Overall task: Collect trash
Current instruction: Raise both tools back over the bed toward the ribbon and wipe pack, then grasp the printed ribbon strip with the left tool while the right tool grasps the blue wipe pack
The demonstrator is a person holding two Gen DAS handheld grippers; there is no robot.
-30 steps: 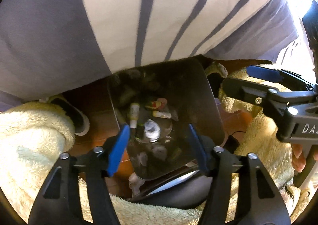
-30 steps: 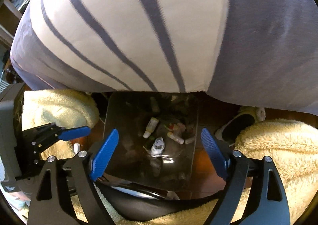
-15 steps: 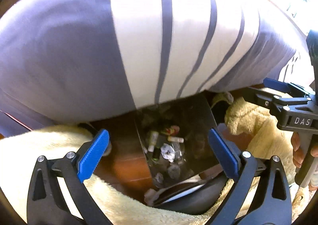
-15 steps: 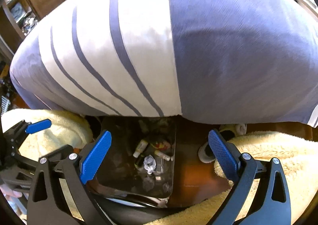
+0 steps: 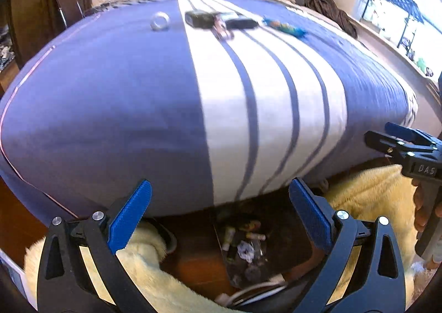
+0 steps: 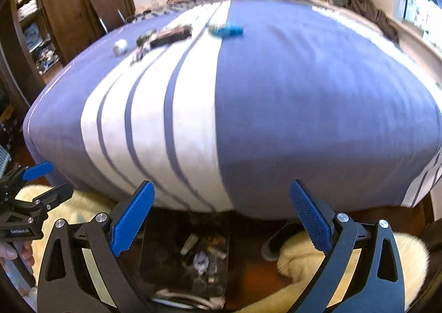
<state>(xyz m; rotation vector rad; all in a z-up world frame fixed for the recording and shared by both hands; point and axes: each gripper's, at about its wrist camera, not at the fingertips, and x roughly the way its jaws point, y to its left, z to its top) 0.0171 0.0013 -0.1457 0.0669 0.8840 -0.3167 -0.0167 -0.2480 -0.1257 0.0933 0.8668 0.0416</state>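
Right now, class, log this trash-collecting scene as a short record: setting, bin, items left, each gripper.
setting: bed with a blue and white striped cover
bin: clear trash bin on the floor at the bed's foot, small bottles and wrappers inside
items left: blue wrapper, dark flat items, small round object on the bed
left gripper: open, empty
right gripper: open, empty

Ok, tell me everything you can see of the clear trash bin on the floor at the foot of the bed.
The clear plastic trash bin is a dark-tinted, see-through rectangular tub, standing upright on the brown wooden floor just below the striped bed's edge. Its open top shows small bottles, tubes and a crumpled white wrapper lying at the bottom. Cream fluffy fabric flanks it on both sides. Neither gripper touches it.
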